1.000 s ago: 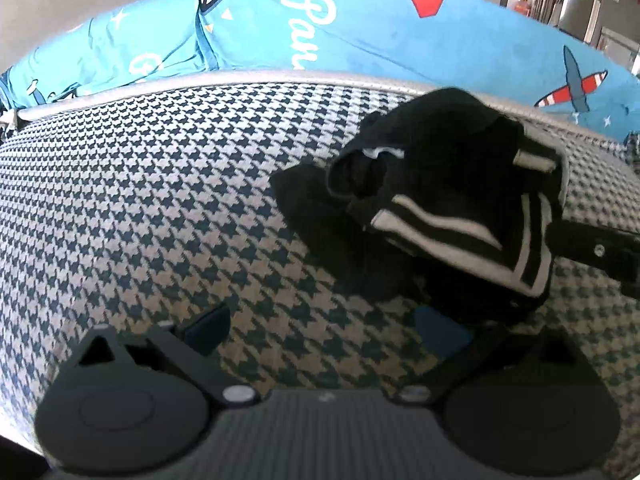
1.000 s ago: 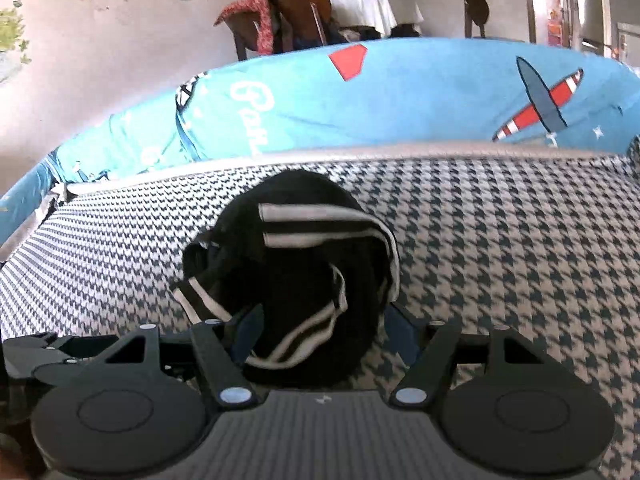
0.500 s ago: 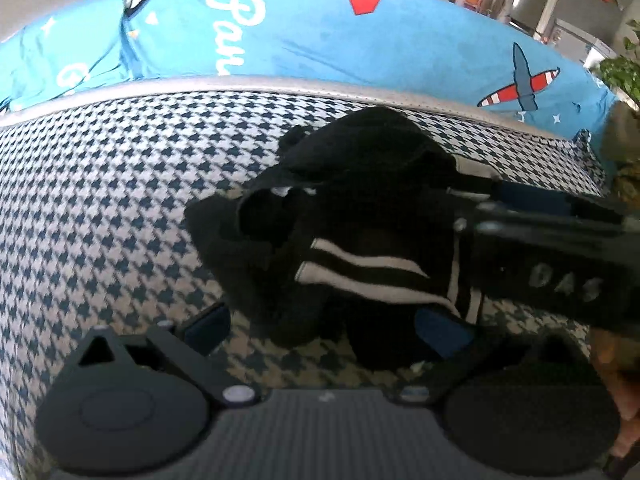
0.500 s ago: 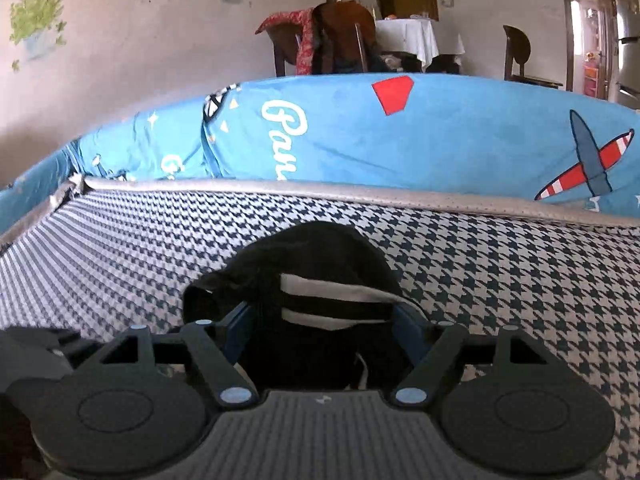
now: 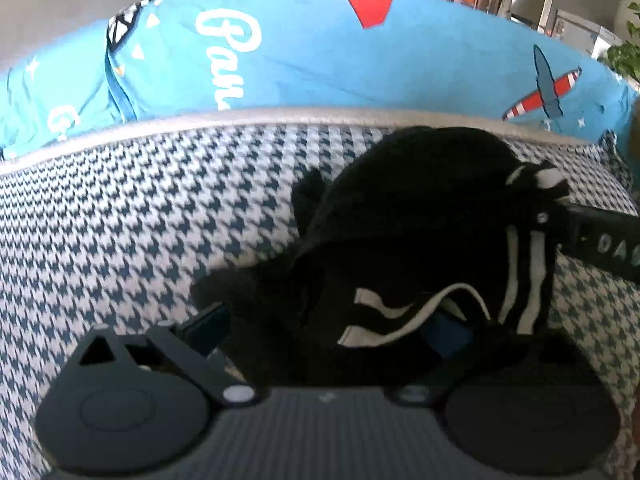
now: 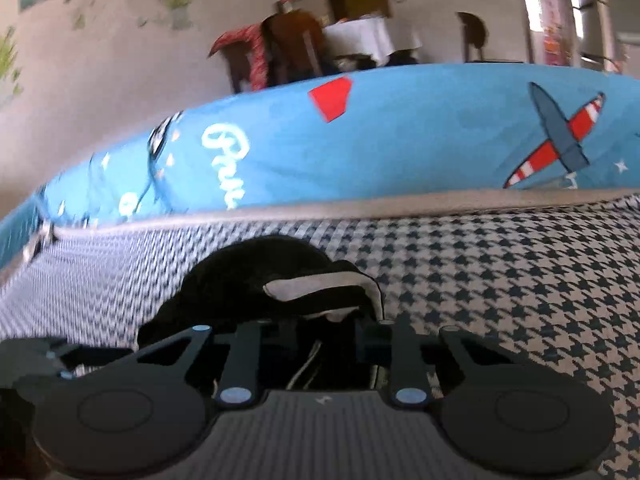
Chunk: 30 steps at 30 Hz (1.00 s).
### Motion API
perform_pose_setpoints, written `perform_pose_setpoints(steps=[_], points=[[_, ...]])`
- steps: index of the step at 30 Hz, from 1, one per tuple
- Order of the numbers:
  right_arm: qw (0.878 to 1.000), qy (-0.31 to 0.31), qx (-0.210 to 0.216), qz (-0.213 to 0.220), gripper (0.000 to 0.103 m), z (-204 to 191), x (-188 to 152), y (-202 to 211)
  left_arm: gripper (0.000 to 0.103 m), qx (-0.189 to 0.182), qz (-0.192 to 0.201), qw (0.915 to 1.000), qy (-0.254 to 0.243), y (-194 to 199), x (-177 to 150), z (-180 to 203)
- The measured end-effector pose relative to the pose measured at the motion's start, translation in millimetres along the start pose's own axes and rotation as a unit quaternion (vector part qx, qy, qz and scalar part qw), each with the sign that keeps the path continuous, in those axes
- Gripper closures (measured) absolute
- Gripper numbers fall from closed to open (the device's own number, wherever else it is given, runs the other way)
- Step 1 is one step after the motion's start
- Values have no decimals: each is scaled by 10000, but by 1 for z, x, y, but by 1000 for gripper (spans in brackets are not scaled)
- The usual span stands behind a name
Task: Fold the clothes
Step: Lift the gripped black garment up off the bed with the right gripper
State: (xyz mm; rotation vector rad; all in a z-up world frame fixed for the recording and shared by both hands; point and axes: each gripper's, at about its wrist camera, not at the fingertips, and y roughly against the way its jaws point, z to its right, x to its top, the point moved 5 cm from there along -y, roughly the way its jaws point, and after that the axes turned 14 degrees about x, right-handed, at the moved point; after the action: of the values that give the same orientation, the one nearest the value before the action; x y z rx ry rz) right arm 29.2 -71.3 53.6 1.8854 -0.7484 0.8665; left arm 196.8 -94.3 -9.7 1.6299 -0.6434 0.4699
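Observation:
A black garment with white stripes [image 5: 400, 208] lies bunched on the houndstooth seat cover [image 5: 120, 220]. My left gripper [image 5: 326, 326] is open, its blue pads wide apart, and the near part of the garment lies between them. In the right wrist view the garment [image 6: 256, 276] sits right at my right gripper [image 6: 326, 332], whose fingers are drawn together and shut on its striped edge. From the left wrist view, the right gripper [image 5: 600, 240] reaches in from the right and pinches the garment's far right corner.
A blue cushion with red planes and white lettering [image 5: 320, 60] runs along the back of the seat, behind a grey piped edge [image 6: 360, 208]. Houndstooth fabric [image 6: 520, 280] stretches to the right of the garment. Chairs and a covered table [image 6: 296, 44] stand beyond.
My right gripper has closed from open onto the garment's striped edge. The left gripper has moved in, so the bunched garment now lies between its open fingers.

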Motion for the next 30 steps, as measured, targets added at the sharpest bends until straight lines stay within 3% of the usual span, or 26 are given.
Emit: perform_pose_setpoints(steps=[11, 18, 23, 27, 30], points=[[9950, -585, -275, 756, 80, 31, 39, 1, 0, 491, 504, 9970, 336, -15, 35, -20], [9947, -770, -222, 649, 79, 43, 44, -18, 0, 746, 468, 9956, 327, -31, 41, -23], [9921, -1008, -120, 744, 58, 50, 46, -12, 0, 1049, 569, 9921, 385, -38, 48, -33], [9915, -1052, -116, 763, 52, 53, 45, -7, 0, 1318, 422, 9884, 627, -49, 51, -53], [9935, -950, -107, 624, 50, 49, 42, -8, 0, 1296, 311, 9874, 857, -50, 52, -67]])
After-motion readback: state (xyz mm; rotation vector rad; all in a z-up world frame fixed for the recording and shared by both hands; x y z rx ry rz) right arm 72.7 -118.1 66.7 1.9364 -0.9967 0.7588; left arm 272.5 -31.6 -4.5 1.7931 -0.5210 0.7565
